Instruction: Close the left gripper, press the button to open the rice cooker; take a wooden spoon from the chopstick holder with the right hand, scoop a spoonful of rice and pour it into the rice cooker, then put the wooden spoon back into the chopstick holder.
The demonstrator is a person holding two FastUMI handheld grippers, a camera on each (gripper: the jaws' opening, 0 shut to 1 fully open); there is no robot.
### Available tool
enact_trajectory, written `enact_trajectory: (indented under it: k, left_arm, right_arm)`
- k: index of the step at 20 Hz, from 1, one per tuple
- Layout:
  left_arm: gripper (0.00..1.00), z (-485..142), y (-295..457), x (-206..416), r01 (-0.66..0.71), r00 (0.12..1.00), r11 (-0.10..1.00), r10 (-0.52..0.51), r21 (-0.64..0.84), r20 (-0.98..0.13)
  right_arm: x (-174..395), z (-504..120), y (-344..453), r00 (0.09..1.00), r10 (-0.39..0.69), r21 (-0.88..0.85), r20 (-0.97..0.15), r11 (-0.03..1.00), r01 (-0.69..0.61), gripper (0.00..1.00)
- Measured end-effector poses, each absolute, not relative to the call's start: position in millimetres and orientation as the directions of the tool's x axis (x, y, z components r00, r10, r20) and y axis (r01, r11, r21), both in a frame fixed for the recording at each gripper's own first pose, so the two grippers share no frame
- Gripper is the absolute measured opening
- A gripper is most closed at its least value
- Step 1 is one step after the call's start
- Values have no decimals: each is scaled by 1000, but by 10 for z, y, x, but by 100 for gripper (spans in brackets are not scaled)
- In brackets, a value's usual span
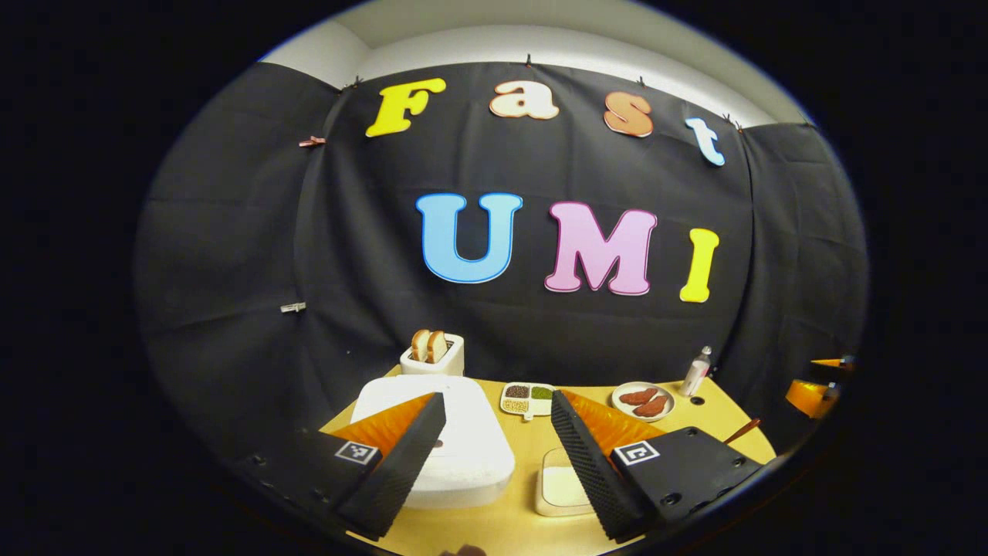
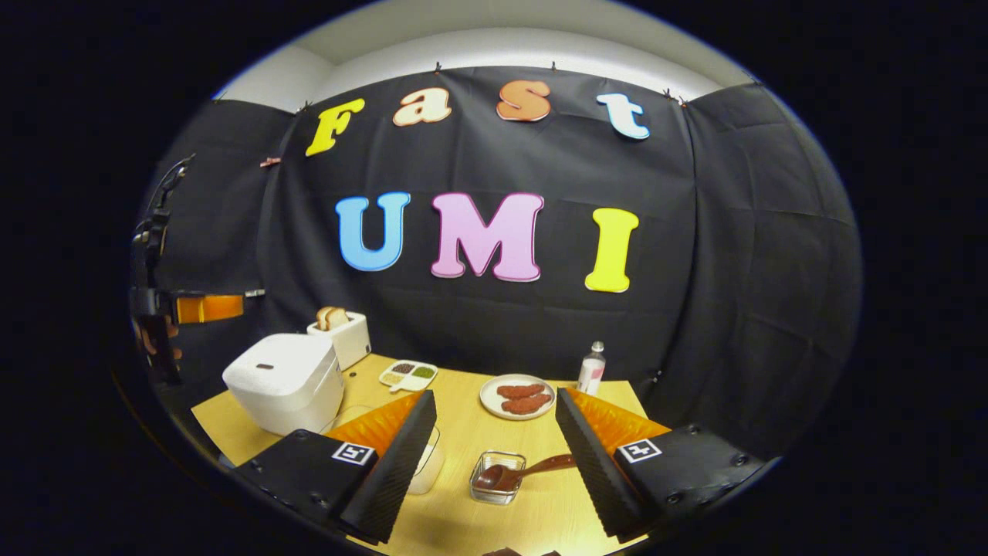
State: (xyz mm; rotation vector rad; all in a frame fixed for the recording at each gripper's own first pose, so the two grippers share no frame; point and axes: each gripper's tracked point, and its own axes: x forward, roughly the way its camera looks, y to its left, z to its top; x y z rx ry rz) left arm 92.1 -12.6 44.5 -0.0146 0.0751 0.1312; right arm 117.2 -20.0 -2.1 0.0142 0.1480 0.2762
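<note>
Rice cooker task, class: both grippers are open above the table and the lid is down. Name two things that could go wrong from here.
1. The left gripper is open over the rice cooker. Unless it shuts first, a finger may miss or slide off the small button.
2. The wooden spoon lies tilted in a small clear holder beside the right gripper. A careless grab at its handle could tip or drag the holder.
</note>
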Motion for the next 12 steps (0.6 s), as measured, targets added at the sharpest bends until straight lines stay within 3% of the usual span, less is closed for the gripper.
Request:
enact_trajectory:
  k: [3,6,12]
  left_arm:
    - [95,353,-363,530,-173,982,983,168,-57,-87]
    - [95,370,-459,316,-196,978,980,192,-41,-82]
    - [95,247,-505,260,-174,980,984,170,-34,-99]
  right_arm:
    - [1219,236,-432,963,258,35,-80,966,-256,98]
    - [1078,176,-547,960,261,70,-99,964,-255,98]
    - [676,53,-691,983,125,14,-133,992,-125,98]
